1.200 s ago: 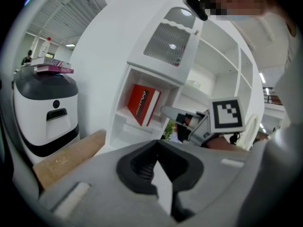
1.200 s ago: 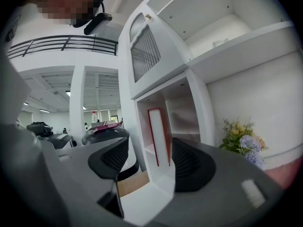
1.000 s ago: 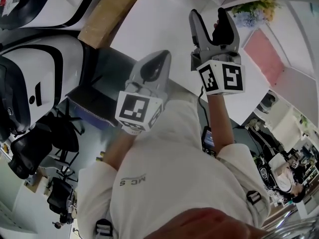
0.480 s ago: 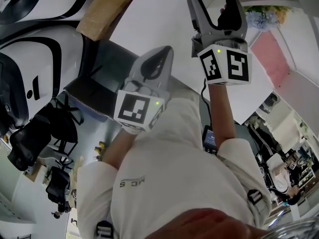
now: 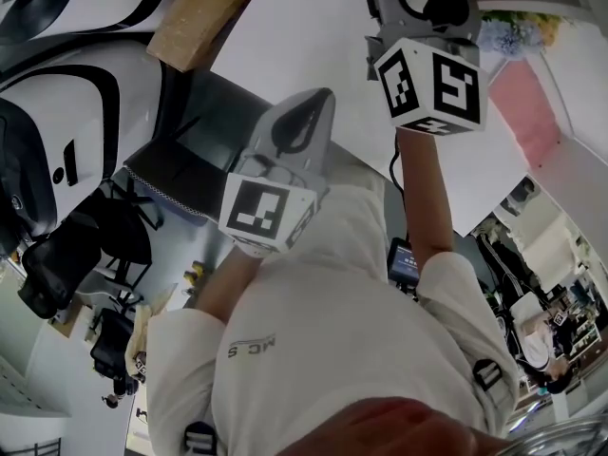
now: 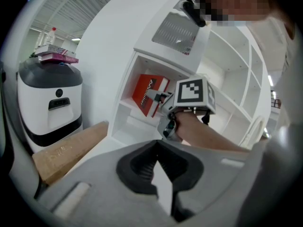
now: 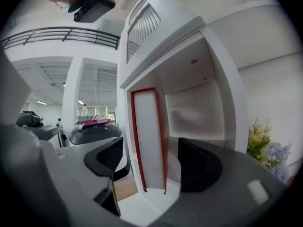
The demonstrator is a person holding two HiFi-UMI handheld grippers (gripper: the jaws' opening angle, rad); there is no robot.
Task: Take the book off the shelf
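Book, red cover, stood on end in the shelf compartment straight ahead of the R tool. Its page edge faced the tool and showed through the gap betw. the jaws. Those jaws were wide and closing, w/ the pads not pressing on the book. L tool was lower and to the left of the R tool, well back from the shelf, jaws together, nothing betw. them. Flowers sat right of the R tool, outside the shelf.
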